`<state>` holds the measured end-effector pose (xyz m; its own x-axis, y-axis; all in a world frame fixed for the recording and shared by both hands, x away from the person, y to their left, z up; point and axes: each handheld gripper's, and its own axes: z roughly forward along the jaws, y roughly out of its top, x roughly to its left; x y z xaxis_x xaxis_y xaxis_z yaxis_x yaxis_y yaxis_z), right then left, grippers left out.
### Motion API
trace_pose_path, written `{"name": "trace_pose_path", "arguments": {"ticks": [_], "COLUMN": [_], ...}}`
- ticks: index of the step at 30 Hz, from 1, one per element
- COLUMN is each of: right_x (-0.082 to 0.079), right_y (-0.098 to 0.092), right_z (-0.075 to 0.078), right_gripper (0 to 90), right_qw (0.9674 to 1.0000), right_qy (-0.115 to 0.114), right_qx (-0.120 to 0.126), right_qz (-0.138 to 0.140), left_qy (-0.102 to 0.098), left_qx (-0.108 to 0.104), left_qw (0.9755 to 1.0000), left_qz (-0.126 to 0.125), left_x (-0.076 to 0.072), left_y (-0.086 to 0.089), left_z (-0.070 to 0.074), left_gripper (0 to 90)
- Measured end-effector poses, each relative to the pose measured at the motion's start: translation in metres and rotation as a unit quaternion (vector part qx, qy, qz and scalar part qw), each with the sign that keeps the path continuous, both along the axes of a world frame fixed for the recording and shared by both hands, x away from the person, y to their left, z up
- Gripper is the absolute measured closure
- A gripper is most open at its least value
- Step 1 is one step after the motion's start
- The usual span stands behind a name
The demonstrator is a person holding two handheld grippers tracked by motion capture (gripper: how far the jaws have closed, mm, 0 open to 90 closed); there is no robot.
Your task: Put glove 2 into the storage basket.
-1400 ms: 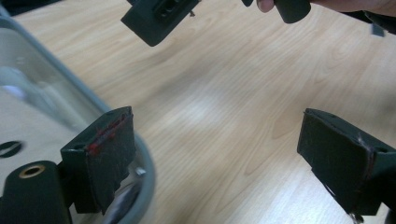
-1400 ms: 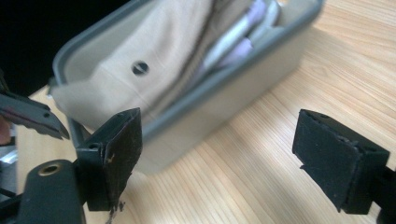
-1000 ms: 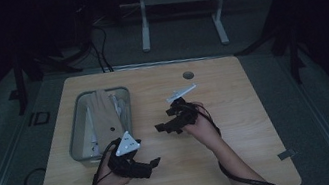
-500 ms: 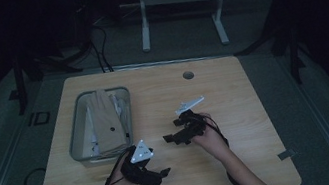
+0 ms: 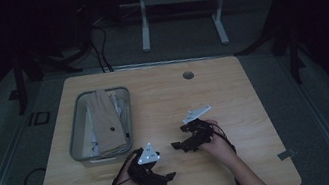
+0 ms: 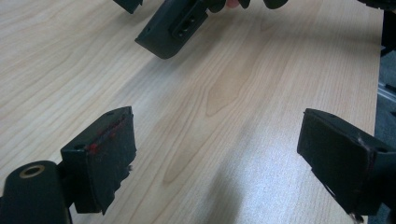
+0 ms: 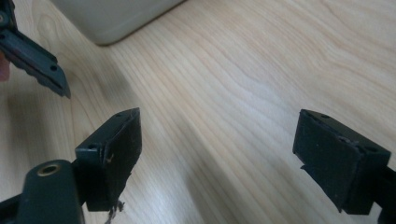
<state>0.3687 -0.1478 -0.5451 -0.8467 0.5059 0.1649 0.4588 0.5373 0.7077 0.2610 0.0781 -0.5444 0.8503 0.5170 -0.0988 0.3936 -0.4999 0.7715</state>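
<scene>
My left gripper lies low over the wooden table near its front edge, held in a hand, with its jaws pointing right. In the left gripper view this left gripper is open, with bare wood between its pads. My right gripper sits just to the right and a little farther back, pointing left toward it. In the right gripper view the right gripper is also open, with nothing between the jaws. Each gripper view shows the tip of the other gripper nearby.
A grey bin stands on the left half of the table, holding a beige glove and some white items; its corner is close ahead of the right gripper. A cable hole lies near the table's far edge.
Both hands have come down and back toward the near edge of the table. The jaws of both grippers stay wide apart.
</scene>
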Motion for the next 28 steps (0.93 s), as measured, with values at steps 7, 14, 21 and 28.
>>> {"name": "trace_pose_path", "arguments": {"ticks": [7, 14, 21, 28], "right_x": [-0.005, -0.009, -0.011, -0.01], "right_y": [-0.015, -0.032, -0.041, -0.042], "right_z": [-0.011, -0.018, -0.022, -0.022], "right_gripper": [14.1, 14.3, 14.5, 14.5], "right_qw": [0.9999, 0.9994, 0.9985, 0.9984], "right_qy": [-0.011, -0.03, -0.048, -0.05], "right_qx": [-0.004, -0.008, -0.014, -0.01], "right_qz": [0.0, -0.013, -0.021, -0.024], "left_qy": [0.004, 0.006, 0.01, 0.01], "left_qx": [-0.008, -0.009, -0.012, -0.011], "left_qw": [0.9999, 0.9997, 0.9995, 0.9994], "left_qz": [-0.012, -0.021, -0.028, -0.031], "left_x": [0.001, 0.0, 0.001, 0.001], "left_y": [-0.006, -0.013, -0.017, -0.017], "left_z": [-0.004, -0.01, -0.013, -0.014], "left_gripper": [12.0, 12.0, 12.0, 12.0]}}
